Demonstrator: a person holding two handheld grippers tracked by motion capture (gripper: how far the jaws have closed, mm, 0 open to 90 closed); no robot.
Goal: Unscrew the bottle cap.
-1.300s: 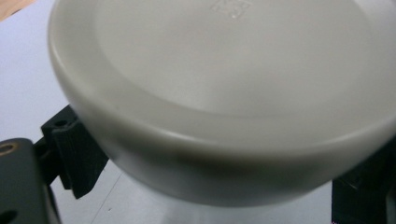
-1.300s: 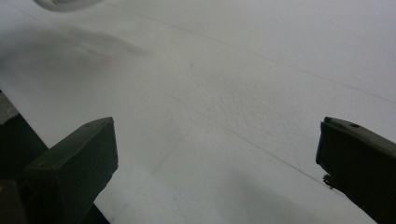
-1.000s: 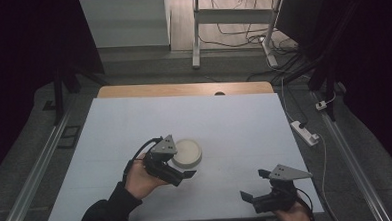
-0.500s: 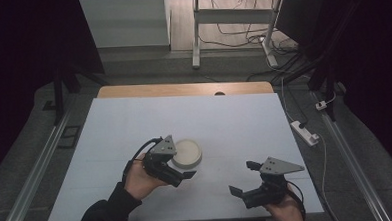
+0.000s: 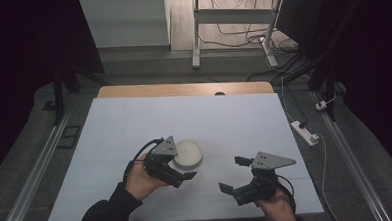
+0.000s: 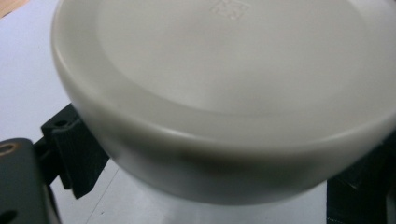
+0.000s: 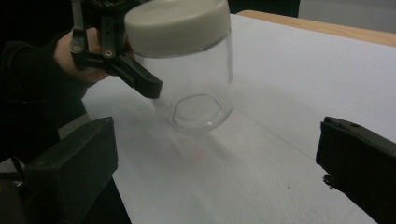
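Observation:
A clear glass jar (image 7: 196,88) with a cream lid (image 5: 188,153) is near the front of the white table top (image 5: 184,116), left of centre. My left gripper (image 5: 183,167) is shut on the jar just under the lid (image 6: 224,70), one black jaw on each side. In the right gripper view the jar leans a little and looks empty. My right gripper (image 5: 233,175) hovers to the jar's right with its jaws wide apart and nothing between them. In its own view my right gripper (image 7: 215,177) points at the jar's base.
A strip of wooden table edge (image 5: 183,89) shows at the far side. A power strip (image 5: 303,131) lies on the floor at the right. Desk legs and cables (image 5: 240,33) stand behind the table, and a floor rail (image 5: 31,172) runs along the left.
My right gripper has moved left and a little up, closer to the jar, still with its jaws apart. The left gripper and the jar have kept still.

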